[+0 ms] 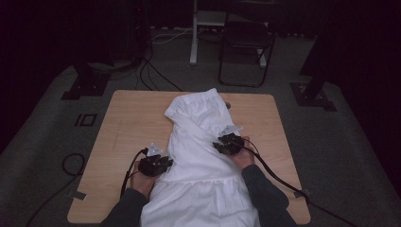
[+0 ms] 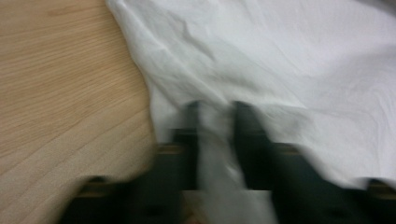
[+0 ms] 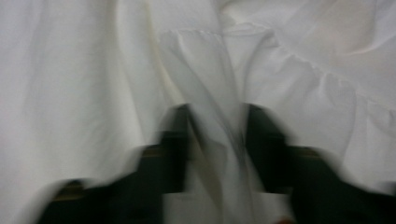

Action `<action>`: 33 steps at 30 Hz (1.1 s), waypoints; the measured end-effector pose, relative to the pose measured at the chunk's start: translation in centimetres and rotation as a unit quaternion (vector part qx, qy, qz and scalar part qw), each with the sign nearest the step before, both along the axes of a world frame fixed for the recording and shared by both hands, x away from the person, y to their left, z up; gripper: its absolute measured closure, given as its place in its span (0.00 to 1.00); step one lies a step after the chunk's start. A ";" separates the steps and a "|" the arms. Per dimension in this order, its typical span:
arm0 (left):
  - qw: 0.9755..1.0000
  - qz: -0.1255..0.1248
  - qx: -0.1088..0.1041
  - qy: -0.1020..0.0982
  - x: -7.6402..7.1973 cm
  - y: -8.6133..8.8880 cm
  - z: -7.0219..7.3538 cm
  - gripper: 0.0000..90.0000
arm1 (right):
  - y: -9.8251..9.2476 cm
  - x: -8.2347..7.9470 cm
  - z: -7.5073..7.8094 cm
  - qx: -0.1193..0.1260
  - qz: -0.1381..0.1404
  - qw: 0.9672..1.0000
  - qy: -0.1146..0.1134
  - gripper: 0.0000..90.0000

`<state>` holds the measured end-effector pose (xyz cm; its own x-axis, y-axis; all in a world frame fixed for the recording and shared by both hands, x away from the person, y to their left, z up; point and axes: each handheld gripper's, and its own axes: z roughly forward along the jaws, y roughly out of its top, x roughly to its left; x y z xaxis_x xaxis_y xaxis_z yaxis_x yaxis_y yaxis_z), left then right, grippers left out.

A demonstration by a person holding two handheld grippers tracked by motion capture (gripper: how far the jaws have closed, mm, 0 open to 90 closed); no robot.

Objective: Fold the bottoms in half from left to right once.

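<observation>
Slippage is the worry I'd name first: each gripper has only a thin pinch of a white garment, and a pull that isn't matched on both sides could drag the cloth askew or let a fold slide out of the jaws. The left gripper has its jaws narrowed on a ridge of fabric at the garment's left edge, just beside the bare wood of the desk; a strip of cloth stands between the black jaws there. The right gripper is clamped the same way on a bunched pleat at the right edge (both gripper views are smeared, so how deep the bite goes I can't tell). The garment lies along the middle of the desk, its long axis running from the near edge, where it spills over, toward the far edge, with the narrower, folded end pointing away.
</observation>
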<state>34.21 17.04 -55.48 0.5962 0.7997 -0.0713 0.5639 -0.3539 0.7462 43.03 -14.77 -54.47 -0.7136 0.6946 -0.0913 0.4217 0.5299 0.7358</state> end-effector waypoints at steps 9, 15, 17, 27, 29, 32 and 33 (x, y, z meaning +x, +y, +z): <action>1.000 -0.001 -0.009 -0.011 -0.6 0.6 1.0 1.00 | -6.9 2.1 3.4 0.074 -0.162 0.983 -0.035 0.97; 1.000 -0.009 -0.009 -0.027 0.8 -0.3 1.7 0.69 | -8.2 4.2 -0.5 0.068 -0.171 0.983 0.028 0.91; 0.999 -0.015 -0.001 -0.035 1.9 -1.2 2.5 0.64 | -8.0 4.2 -1.3 0.067 -0.172 0.982 0.038 0.91; 0.999 0.013 0.049 0.003 9.1 -6.0 0.4 0.55 | -7.9 4.2 -1.6 0.072 -0.172 0.982 0.035 0.92; 0.999 0.009 0.038 -0.009 8.7 -5.5 0.0 0.66 | -8.0 4.1 -1.7 0.074 -0.168 0.983 0.033 0.94; 0.999 0.006 0.037 -0.006 8.2 -5.1 0.0 0.91 | -8.1 3.8 -1.8 0.075 -0.159 0.984 0.028 0.95; 0.999 0.006 0.037 -0.006 8.2 -5.1 0.0 0.91 | -8.2 3.6 -1.9 0.077 -0.158 0.984 0.029 0.95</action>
